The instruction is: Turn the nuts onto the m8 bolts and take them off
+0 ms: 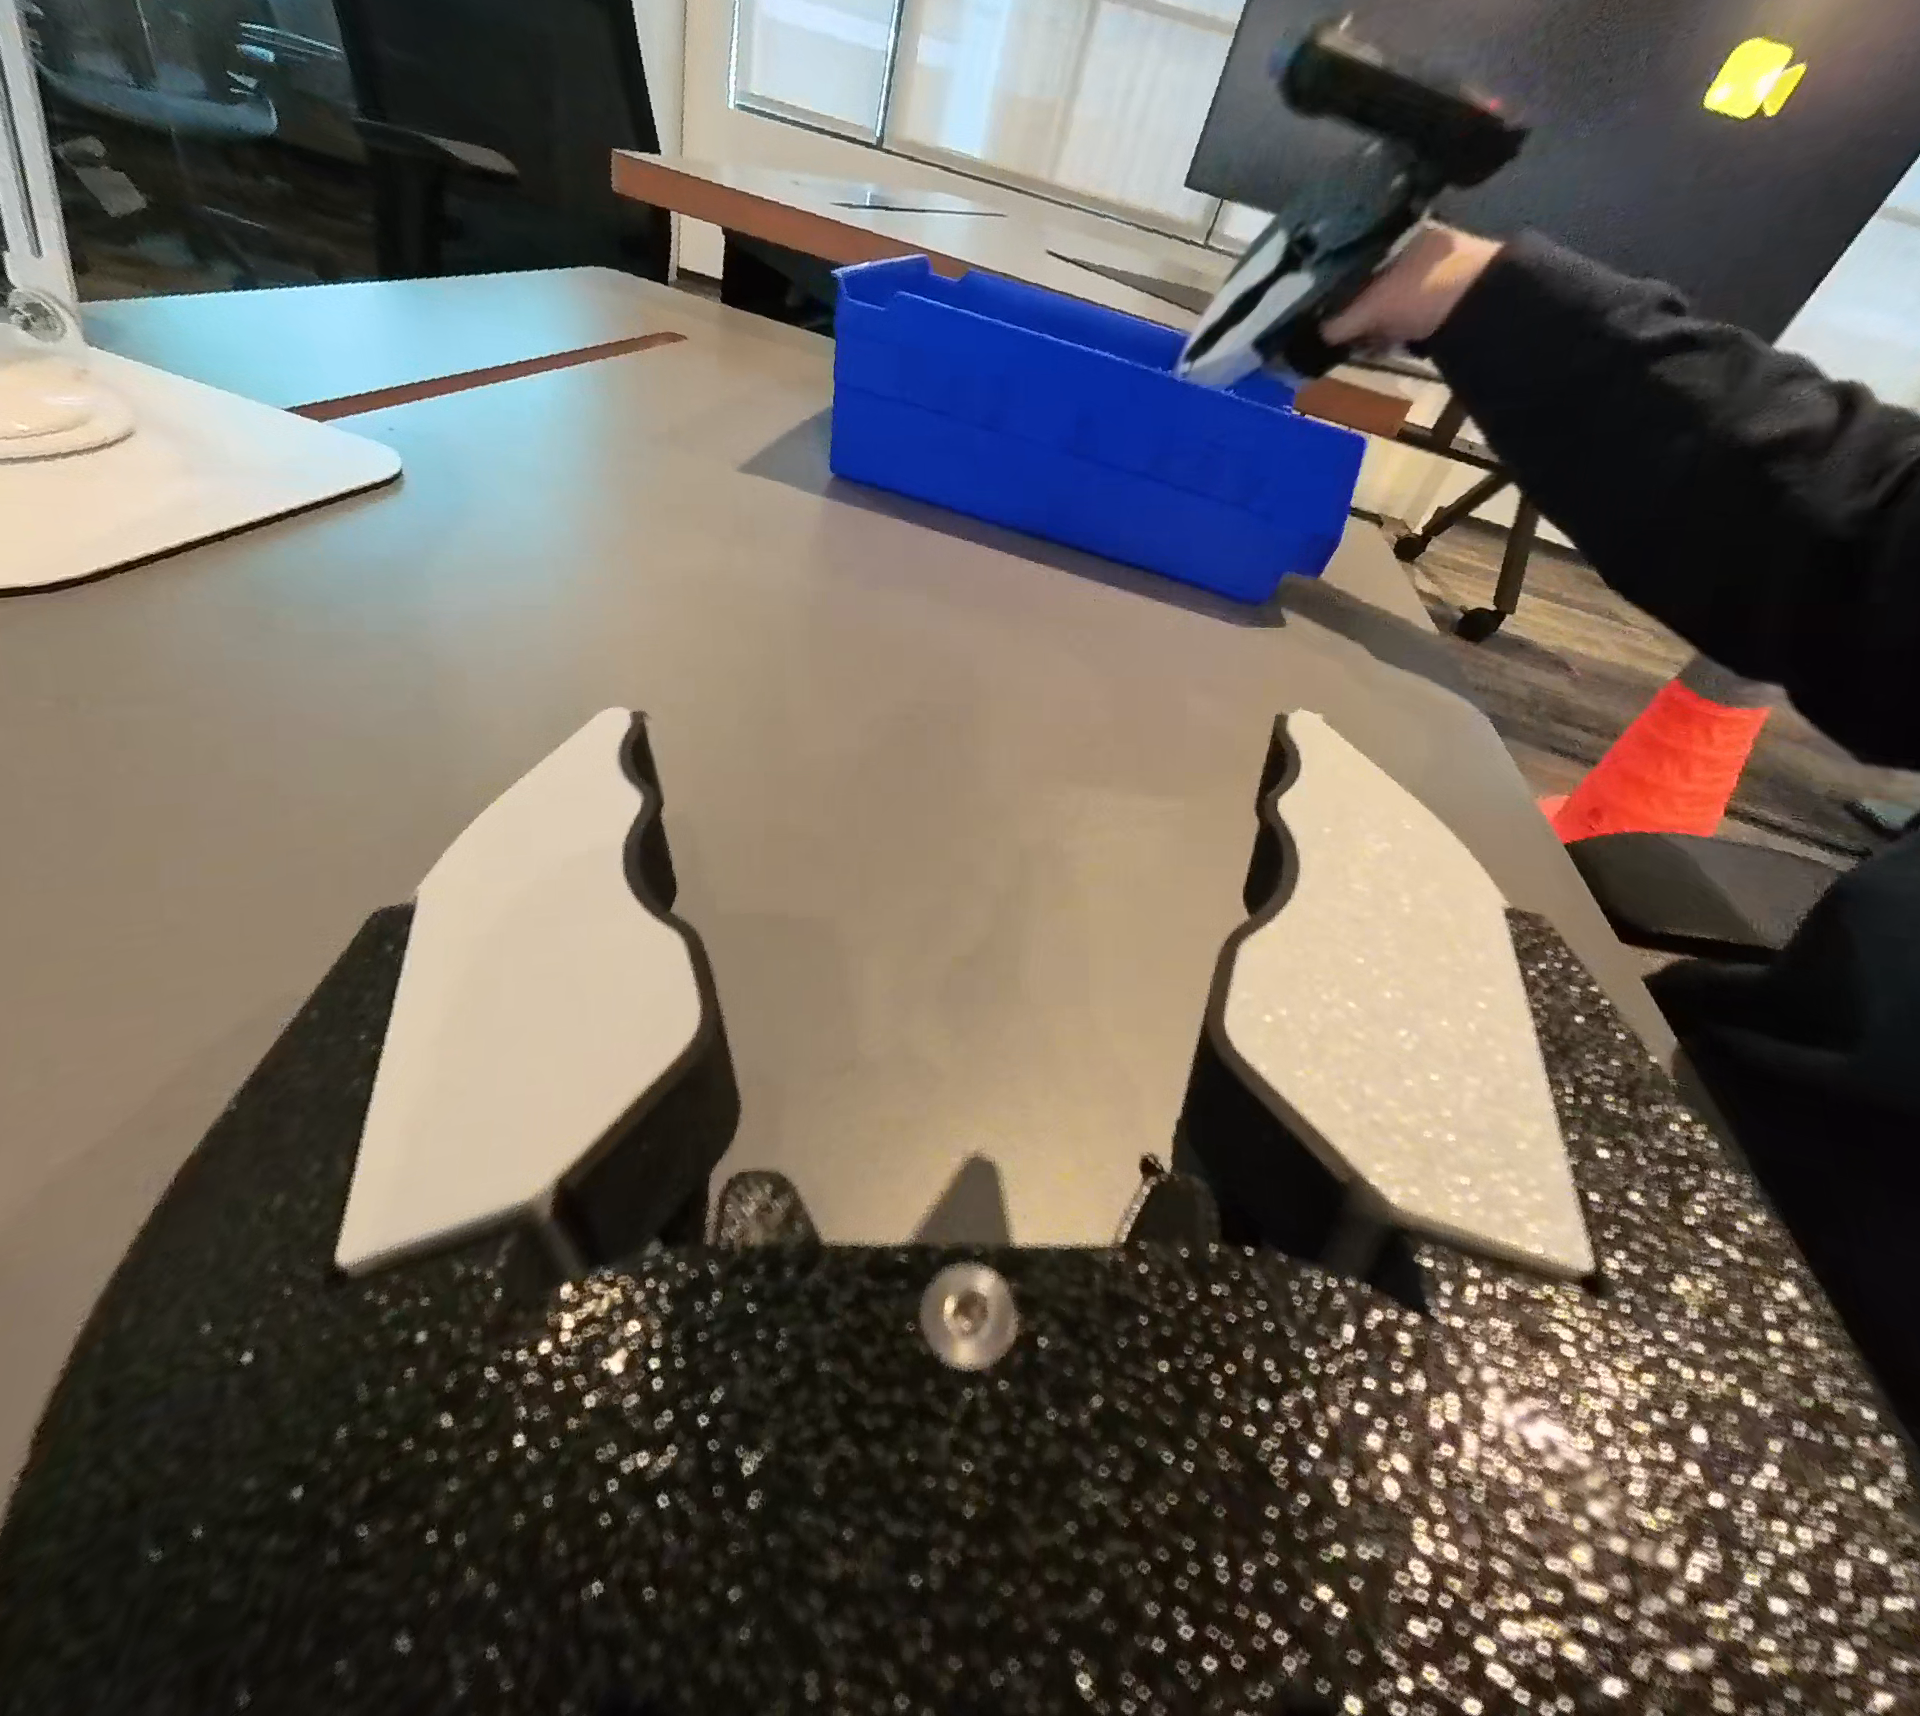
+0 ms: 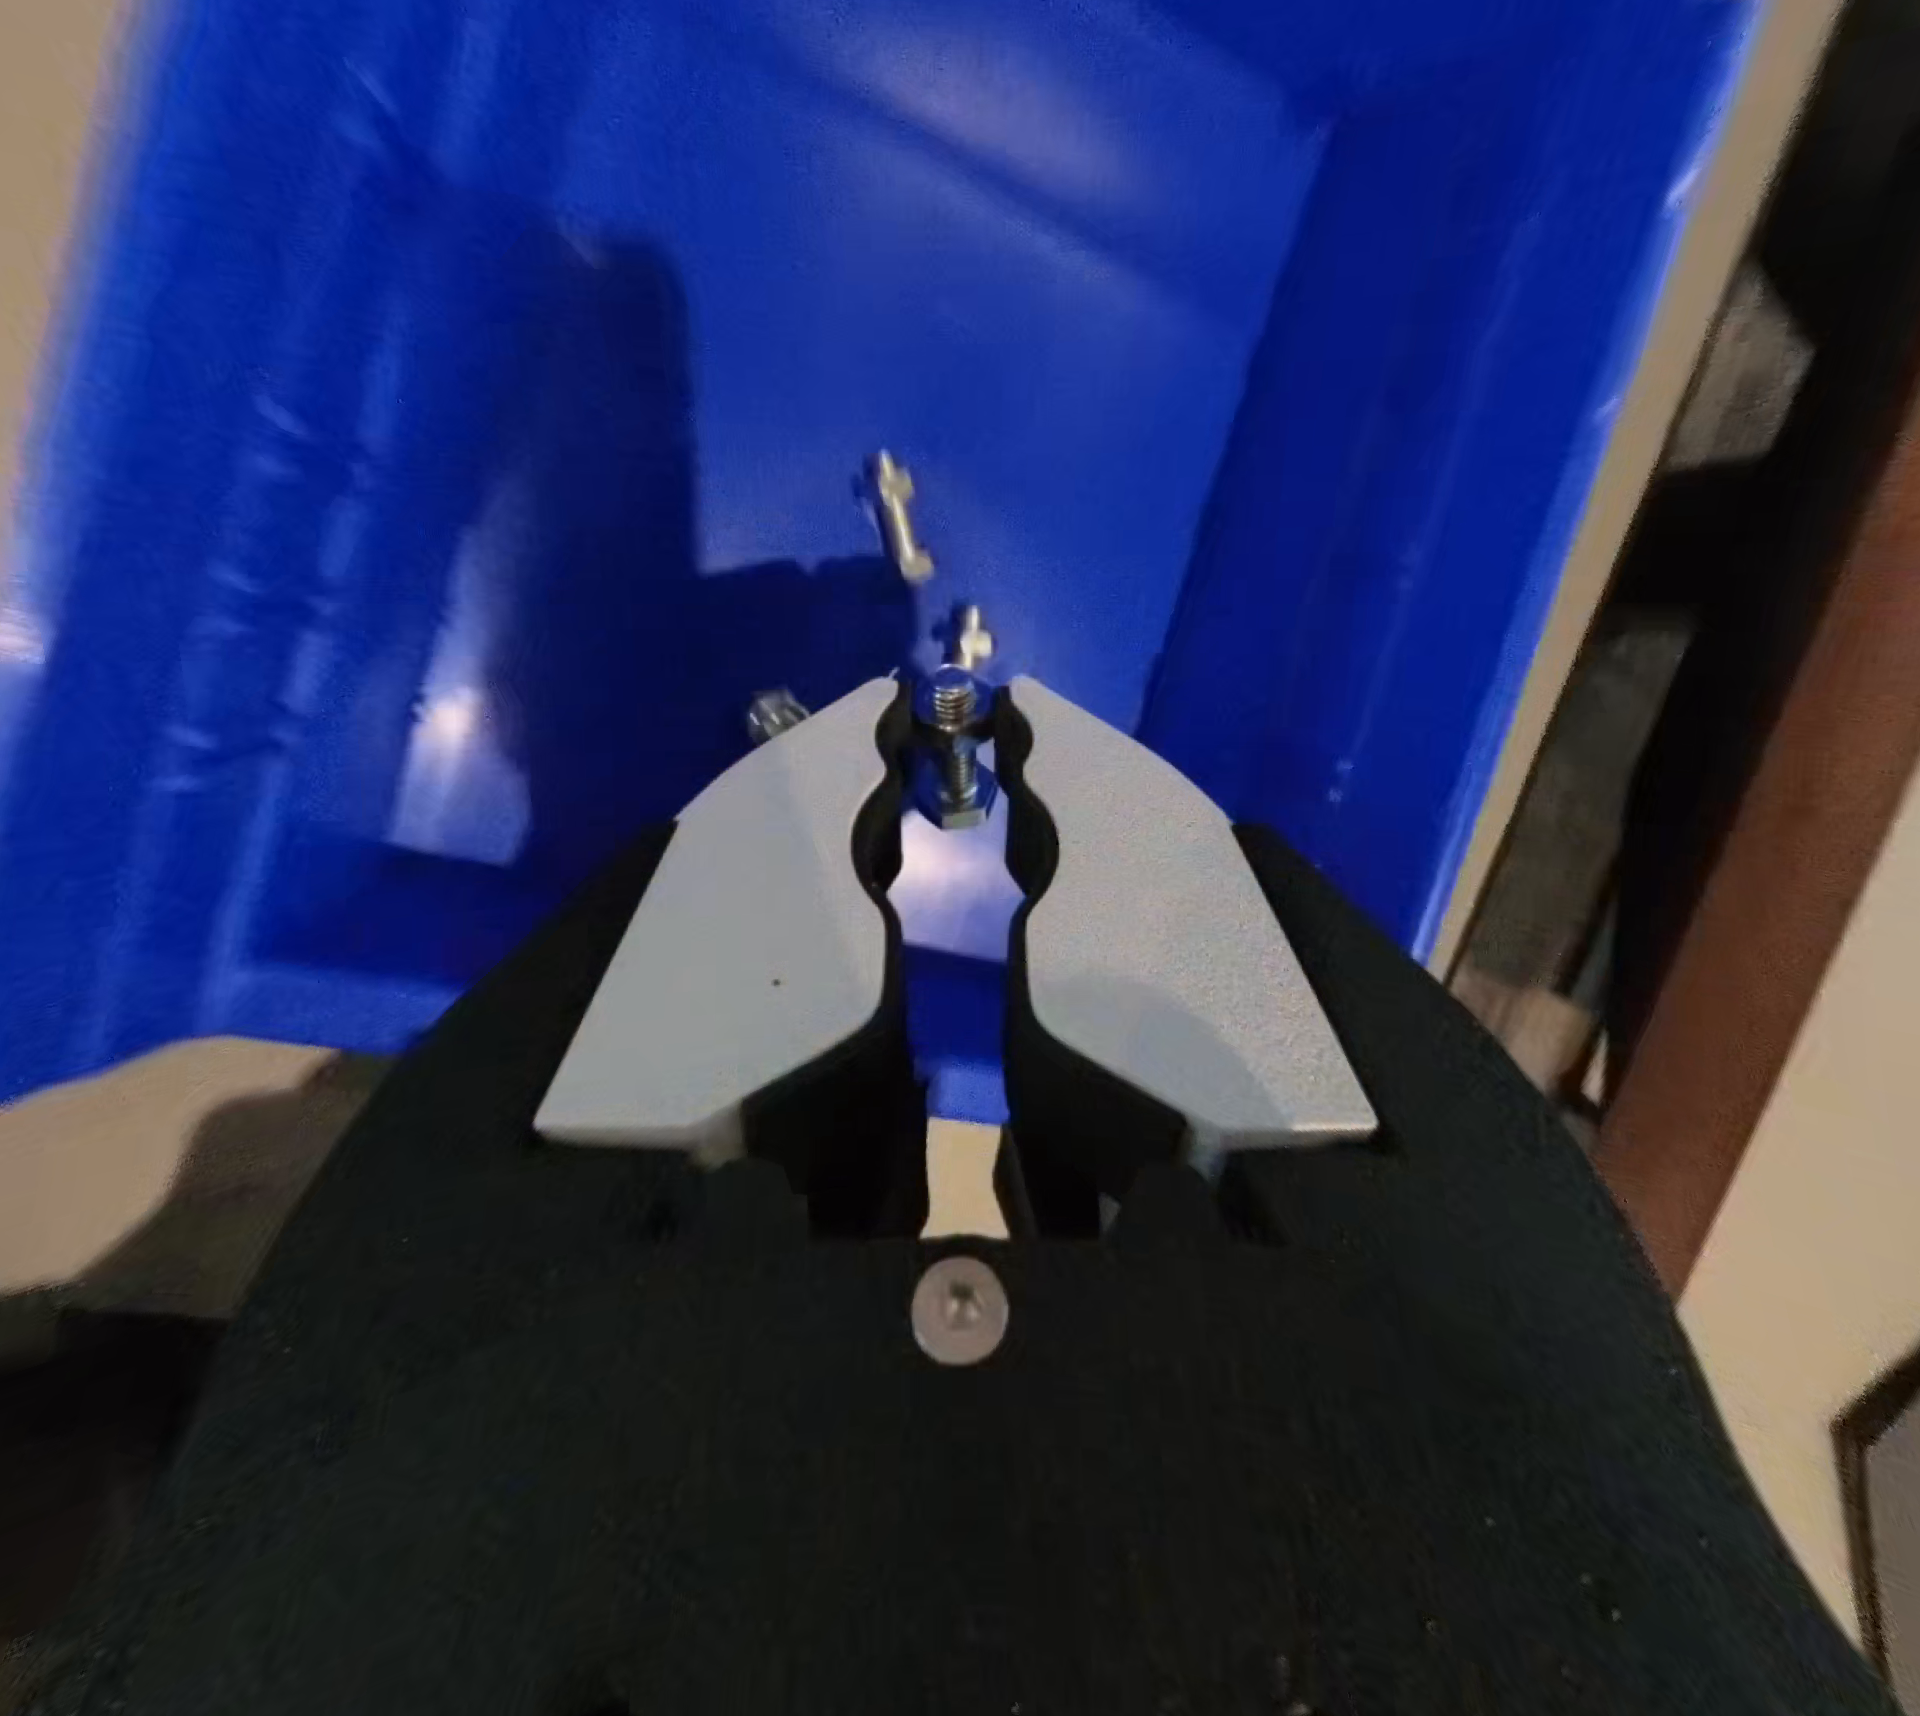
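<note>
Right gripper (image 2: pixel 951 710): my jaws are narrowed onto a threaded steel bolt (image 2: pixel 948 757), pinching it at the tips inside the blue bin (image 2: pixel 1039 264).
Bolt, long axis: it runs roughly along my fingers — threaded end toward the tips and away from the camera, hex head (image 2: pixel 954 809) back toward my palm, in the gap between the jaws.
Bolt, nut: a band of bright metal sits round the thread near the tip, but the blur stops me telling whether it is a nut.
Blue bin, contents: beyond the held bolt lie two more small bright fasteners on the bin floor — one (image 2: pixel 902 518) farther in and tilted, one (image 2: pixel 968 636) just past my fingertips. A third bit of metal (image 2: pixel 769 716) peeks out beside my left-hand finger; what it is I cannot tell.
Blue bin, place: seen from the left wrist view, the bin (image 1: pixel 1081 430) stands on the grey worktop (image 1: pixel 623 627) near its far right edge, long side toward me, and my right gripper (image 1: pixel 1226 336) dips its tips into it from above, held by a hand (image 1: pixel 1382 305) in a black sleeve.
Left gripper (image 1: pixel 961 819): jaws spread wide, nothing between them, low over bare worktop well short of the bin.
Worktop, left: a white rounded board (image 1: pixel 187 482) lies at the edge.
Floor, right: an orange cone (image 1: pixel 1662 773) stands beyond the worktop.
</note>
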`<state>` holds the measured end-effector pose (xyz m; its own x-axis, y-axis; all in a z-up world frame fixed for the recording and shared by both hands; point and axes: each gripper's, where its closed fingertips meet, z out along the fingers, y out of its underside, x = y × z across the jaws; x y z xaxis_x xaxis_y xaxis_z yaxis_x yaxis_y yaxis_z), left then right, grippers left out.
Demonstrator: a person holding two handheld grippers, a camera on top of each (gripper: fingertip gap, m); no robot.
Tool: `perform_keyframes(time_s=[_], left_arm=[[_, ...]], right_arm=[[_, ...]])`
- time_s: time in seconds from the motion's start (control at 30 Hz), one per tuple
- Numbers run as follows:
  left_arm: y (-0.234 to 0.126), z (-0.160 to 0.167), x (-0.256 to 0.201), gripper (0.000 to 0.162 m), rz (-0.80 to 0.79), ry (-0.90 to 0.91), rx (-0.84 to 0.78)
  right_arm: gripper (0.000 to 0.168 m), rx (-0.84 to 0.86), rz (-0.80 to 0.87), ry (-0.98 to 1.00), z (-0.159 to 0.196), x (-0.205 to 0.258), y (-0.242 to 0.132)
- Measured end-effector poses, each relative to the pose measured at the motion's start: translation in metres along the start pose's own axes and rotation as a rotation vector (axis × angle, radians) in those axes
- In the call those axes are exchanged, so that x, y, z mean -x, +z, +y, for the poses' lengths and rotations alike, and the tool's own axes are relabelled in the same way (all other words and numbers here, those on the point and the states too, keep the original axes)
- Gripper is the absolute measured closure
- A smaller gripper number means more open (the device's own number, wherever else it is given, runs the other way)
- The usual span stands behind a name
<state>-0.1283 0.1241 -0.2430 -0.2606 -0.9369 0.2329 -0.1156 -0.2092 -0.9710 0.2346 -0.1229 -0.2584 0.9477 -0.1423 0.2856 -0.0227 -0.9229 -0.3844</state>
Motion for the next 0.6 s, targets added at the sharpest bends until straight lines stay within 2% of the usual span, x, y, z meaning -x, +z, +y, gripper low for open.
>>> perform_keyframes(time_s=[0.1,0.17,0.27,0.37,0.43,0.5,0.6], left_arm=[[0.001,0.001,0.0,0.054,-0.005,0.009,0.006],[0.001,0.001,0.0,0.06,-0.008,0.013,0.005],[-0.001,-0.002,0.001,0.061,-0.008,0.001,-0.012],[-0.003,-0.004,0.002,0.061,-0.005,-0.022,-0.034],[-0.004,-0.005,0.003,0.061,-0.004,-0.03,-0.041],[-0.004,-0.006,0.003,0.061,-0.008,-0.024,-0.046],[-0.005,-0.007,0.003,0.062,-0.026,-0.003,-0.054]], right_arm=[[0.153,0.129,-0.022,-0.031,0.022,-0.003,0.021],[0.153,0.167,-0.019,-0.053,0.027,-0.003,0.03],[0.152,0.227,-0.035,-0.08,0.033,0.001,0.038],[0.136,0.256,-0.07,-0.074,0.037,0.007,0.044],[0.127,0.257,-0.037,-0.077,0.037,0.004,0.045],[0.119,0.187,0.042,-0.059,0.026,-0.004,0.033],[0.115,-0.082,0.189,-0.006,-0.019,-0.002,-0.017]])
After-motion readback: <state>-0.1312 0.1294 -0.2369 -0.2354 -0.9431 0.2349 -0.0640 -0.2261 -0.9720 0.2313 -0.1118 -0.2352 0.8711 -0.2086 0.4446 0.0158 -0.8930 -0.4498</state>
